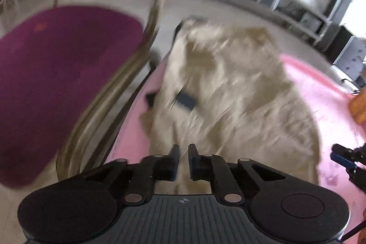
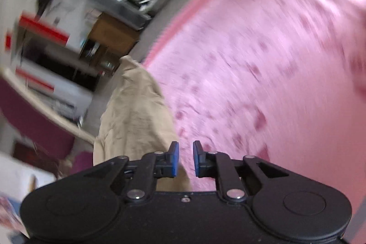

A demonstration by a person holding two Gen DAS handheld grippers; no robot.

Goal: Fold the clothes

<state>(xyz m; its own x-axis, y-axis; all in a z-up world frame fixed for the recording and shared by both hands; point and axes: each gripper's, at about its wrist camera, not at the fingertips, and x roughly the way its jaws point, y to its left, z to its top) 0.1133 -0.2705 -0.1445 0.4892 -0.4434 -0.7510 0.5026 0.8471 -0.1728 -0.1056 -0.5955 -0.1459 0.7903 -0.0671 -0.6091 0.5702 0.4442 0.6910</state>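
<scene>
Beige garment [image 1: 228, 88] lies crumpled on pink cloth-covered counter [image 1: 320, 93], one end reaching counter's far left edge near maroon chair [image 1: 57, 84]. Dark tag [image 1: 186, 101] visible on garment. Left hand-held gripper [image 1: 183, 159] above garment's near edge, jaws narrowly apart, nothing clamped. Right hand-held gripper [image 2: 185, 158] over pink counter just beside garment [image 2: 135, 116], jaws narrowly apart, holding nothing. Both views motion-blurred. Orange object [image 1: 359, 106] at counter's right edge.

No legible text; both views motion-blurred
</scene>
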